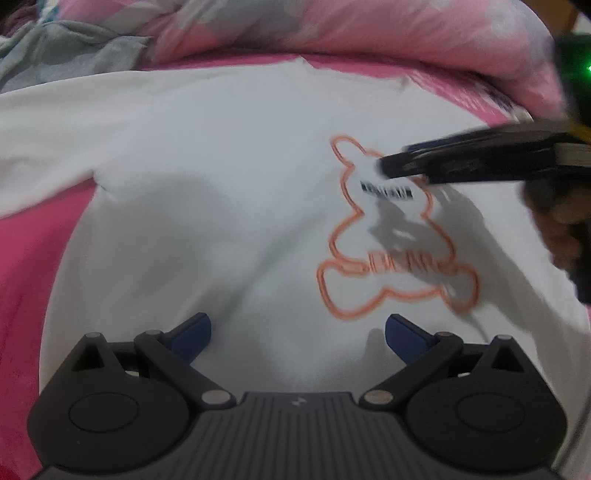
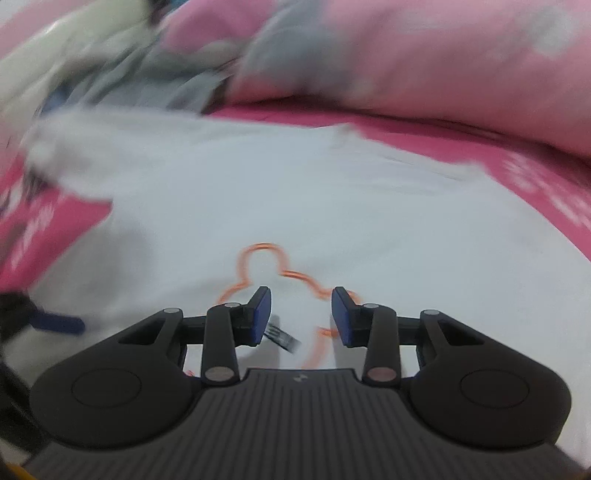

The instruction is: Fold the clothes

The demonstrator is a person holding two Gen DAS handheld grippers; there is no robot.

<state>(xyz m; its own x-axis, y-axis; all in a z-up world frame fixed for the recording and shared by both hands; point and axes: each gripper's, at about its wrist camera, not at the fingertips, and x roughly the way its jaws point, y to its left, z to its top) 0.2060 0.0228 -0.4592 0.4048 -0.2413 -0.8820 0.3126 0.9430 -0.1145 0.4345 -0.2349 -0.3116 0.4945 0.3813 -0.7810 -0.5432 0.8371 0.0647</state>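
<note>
1. Two hand-held grippers are over one white t-shirt [image 1: 207, 206] that's spread flat on a bed with a pink sheet [image 1: 26, 258]. The shirt fills most of both views.
2. Edges: the shirt's far edge runs along a strip of pink sheet just below a bunched-up pink and grey quilt [image 1: 332, 33]. On the left a sleeve [image 1: 48, 125] sticks out sideways over the sheet, with bare pink below it.
3. Free room is mostly that bare sheet to the left and, in the right wrist view, a wedge of sheet to the far right. The quilt crowds the back edge, with some greyish cloth [image 1: 55, 51] heaped at the far left.
4. Left hand-held gripper [image 1: 297, 330] sits low above the shirt's lower middle, jaws spread wide, nothing between them.
5. Right hand-held gripper [image 2: 301, 317] points across an orange bear outline [image 1: 391, 236] printed on the shirt, jaws parted a fair bit and holding nothing. From the left view it comes in from the right, tilted down over the print; contact with the cloth is too blurry to call.
</note>
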